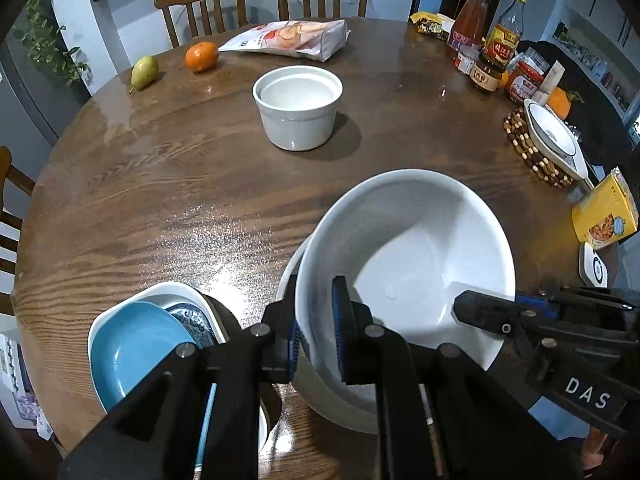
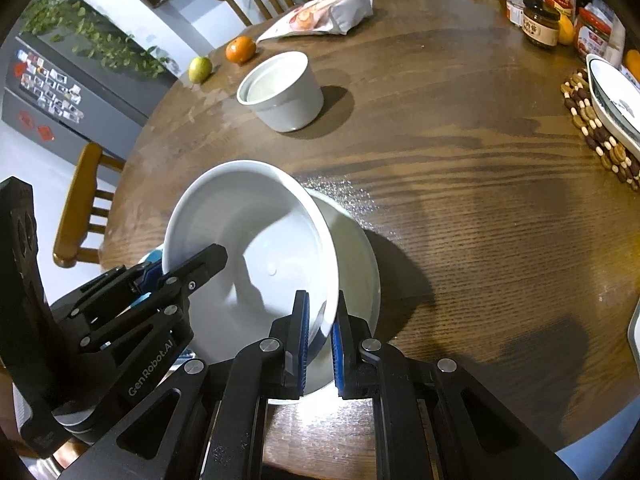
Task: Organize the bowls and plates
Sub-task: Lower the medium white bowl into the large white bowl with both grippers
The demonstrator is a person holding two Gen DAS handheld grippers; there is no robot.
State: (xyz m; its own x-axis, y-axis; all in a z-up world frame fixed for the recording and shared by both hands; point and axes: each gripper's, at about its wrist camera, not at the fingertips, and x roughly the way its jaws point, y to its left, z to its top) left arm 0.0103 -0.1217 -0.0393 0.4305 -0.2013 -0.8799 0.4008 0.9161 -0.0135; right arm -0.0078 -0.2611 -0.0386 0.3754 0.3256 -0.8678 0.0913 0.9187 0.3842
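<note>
White and glossy, the big bowl (image 1: 408,264) is tilted and held over a second white bowl (image 2: 356,256) that stands on the wooden table (image 1: 160,184); whether the two bowls touch I cannot tell. Both grippers pinch its rim. The left gripper (image 1: 318,340) has one blue pad (image 1: 340,320) inside the bowl and the other pad outside, pressed on the wall at the near left side. The right gripper (image 2: 320,332) does the same at the near right side of the rim, its pads tight on the thin edge. In each wrist view the other gripper is seen at the opposite side of the bowl.

Left of the bowls, near the table edge, a blue plate (image 1: 136,348) lies in a white dish (image 1: 180,292), and a blue-patterned plate (image 1: 192,318) shows from under it. Farther on the table, well apart, stands a small white pot (image 1: 298,106). Behind it are a pear (image 1: 144,73), an orange (image 1: 202,56) and a snack bag (image 1: 292,38). At the right edge a shallow plate (image 1: 554,134) sits on a beaded mat (image 1: 524,148), near several jars and bottles (image 1: 504,46) and a yellow box (image 1: 606,216). Wooden chairs (image 1: 204,4) stand at the far side of the table.
</note>
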